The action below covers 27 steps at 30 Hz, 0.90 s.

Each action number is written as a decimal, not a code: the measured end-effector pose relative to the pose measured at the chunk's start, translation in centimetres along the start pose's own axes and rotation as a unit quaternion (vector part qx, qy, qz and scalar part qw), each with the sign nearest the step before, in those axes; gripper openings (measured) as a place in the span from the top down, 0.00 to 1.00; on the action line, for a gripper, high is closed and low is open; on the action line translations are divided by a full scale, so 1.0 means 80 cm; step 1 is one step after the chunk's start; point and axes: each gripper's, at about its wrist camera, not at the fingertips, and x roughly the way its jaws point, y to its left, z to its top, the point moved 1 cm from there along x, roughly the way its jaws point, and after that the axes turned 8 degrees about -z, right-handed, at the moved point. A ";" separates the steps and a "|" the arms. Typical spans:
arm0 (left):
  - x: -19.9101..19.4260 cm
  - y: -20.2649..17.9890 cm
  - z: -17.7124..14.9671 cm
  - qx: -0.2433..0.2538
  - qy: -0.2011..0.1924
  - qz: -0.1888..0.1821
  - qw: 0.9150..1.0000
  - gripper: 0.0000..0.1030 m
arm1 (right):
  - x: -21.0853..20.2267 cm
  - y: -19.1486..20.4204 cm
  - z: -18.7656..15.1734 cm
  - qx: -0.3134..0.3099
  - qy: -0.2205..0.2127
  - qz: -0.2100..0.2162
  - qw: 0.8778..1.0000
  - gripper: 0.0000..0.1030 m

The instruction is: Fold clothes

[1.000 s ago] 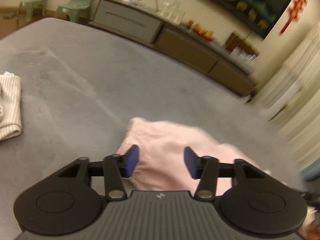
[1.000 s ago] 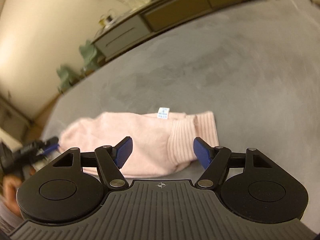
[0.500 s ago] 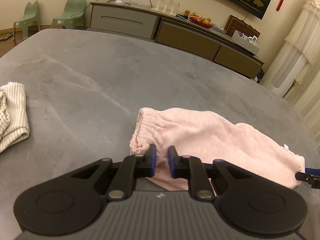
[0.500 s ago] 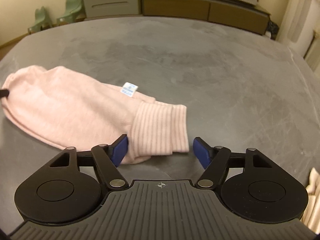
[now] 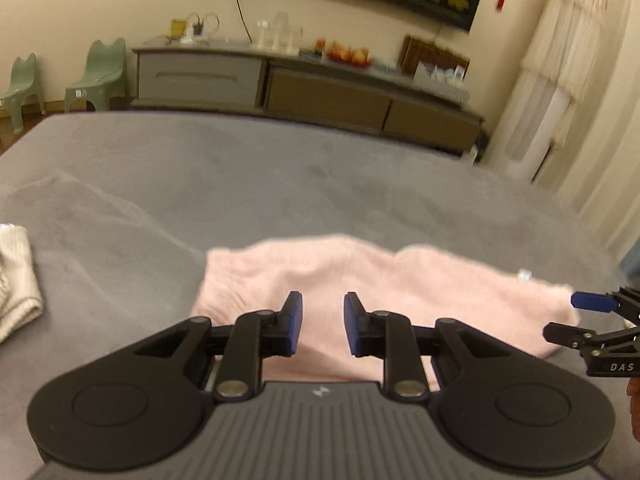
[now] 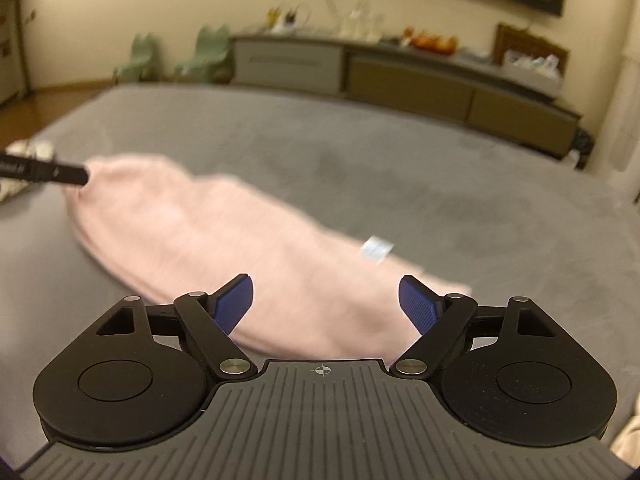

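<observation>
A pink knitted garment (image 5: pixel 400 280) lies flat across the grey table (image 5: pixel 280 184), with a small white label (image 5: pixel 524 275) near its right end. My left gripper (image 5: pixel 322 320) hovers over the garment's left part, its jaws a little apart and opening, with no cloth pinched between the pads. In the right wrist view my right gripper (image 6: pixel 326 300) stands wide over the right end of the garment (image 6: pixel 220 232). Its jaws are opening and its pads touch nothing. The label (image 6: pixel 376 248) shows just beyond it. The right gripper (image 5: pixel 576 316) also shows at the left view's right edge.
A cream ribbed garment (image 5: pixel 16 280) lies at the table's left side. More cream cloth (image 6: pixel 628 440) shows at the near right corner. Beyond the table stand a long low sideboard (image 5: pixel 320 92) and two green chairs (image 5: pixel 100 72). White curtains (image 5: pixel 560 80) hang at the right.
The left jaws closed almost fully half a second ago and have parted again. The right jaws have widened. Both views have rolled level, and both grippers have shifted along the garment.
</observation>
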 end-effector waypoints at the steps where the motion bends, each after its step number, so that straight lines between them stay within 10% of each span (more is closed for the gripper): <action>1: 0.011 0.004 -0.003 0.001 0.012 0.012 1.000 0.78 | 0.010 0.002 -0.003 -0.002 0.013 0.000 1.000 0.21; 9: 0.012 0.036 -0.014 -0.016 0.034 0.016 0.999 0.88 | 0.021 -0.058 -0.013 0.097 0.058 0.017 0.993 0.39; 13: -0.012 0.028 -0.009 -0.017 0.015 0.016 1.000 0.70 | -0.009 -0.086 -0.013 0.182 0.037 0.021 0.982 0.12; 19: -0.030 0.033 0.009 -0.044 -0.013 0.004 0.999 0.67 | 0.002 -0.132 -0.033 0.278 0.077 -0.027 0.957 0.12; 22: -0.022 0.030 0.013 -0.047 -0.005 0.004 0.999 0.67 | 0.019 -0.123 -0.034 0.282 0.087 0.001 0.955 0.22; 27: -0.019 0.004 0.012 -0.011 -0.004 0.000 1.000 0.67 | 0.026 -0.089 -0.023 0.198 0.083 -0.024 0.976 0.74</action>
